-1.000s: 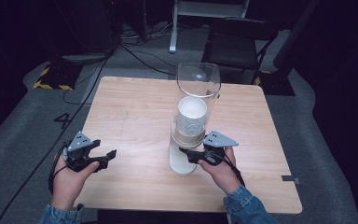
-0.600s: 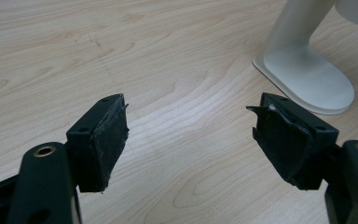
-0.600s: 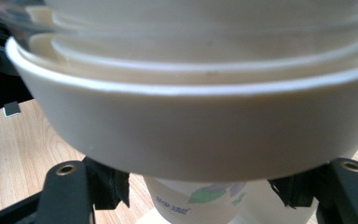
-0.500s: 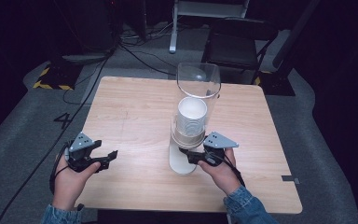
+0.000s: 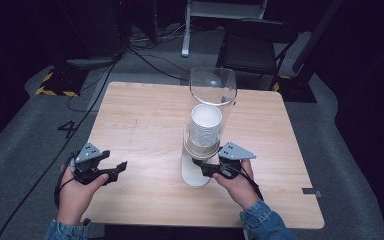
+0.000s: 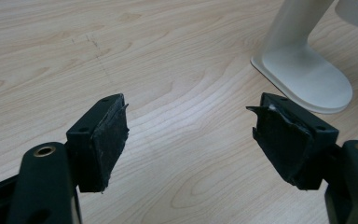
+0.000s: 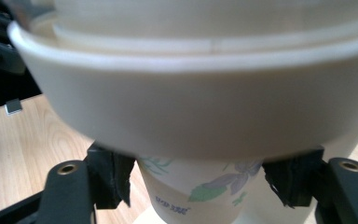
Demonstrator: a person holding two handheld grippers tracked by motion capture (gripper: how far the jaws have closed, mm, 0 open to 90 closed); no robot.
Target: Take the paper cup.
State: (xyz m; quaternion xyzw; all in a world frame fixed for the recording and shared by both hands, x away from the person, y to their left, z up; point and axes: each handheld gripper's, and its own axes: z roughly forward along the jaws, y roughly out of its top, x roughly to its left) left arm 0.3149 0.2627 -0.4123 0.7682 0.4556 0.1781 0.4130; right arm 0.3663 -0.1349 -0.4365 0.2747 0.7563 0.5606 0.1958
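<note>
The paper cup (image 7: 200,191), white with a printed flower pattern, hangs from the bottom of the cup dispenser (image 5: 203,142), below the dispenser's wide white ring. The right gripper (image 5: 203,168) has a jaw on each side of this cup; its jaws have just been closing, and in the right gripper view both pads sit against the cup's wall, clamped on it. A stack of white cups (image 5: 205,124) stands in the dispenser above, with a clear tube (image 5: 213,86) rising over it. The dispenser's white foot (image 6: 307,79) rests on the wooden table (image 5: 145,120), near the middle of the front half. The right hand (image 5: 237,181) holds its gripper just beside the foot. The left gripper (image 5: 114,171) is well apart from the dispenser, over the table's front left corner, jaws wide apart with only bare wood between them. The left hand (image 5: 77,192) grips it from below the table edge.
</note>
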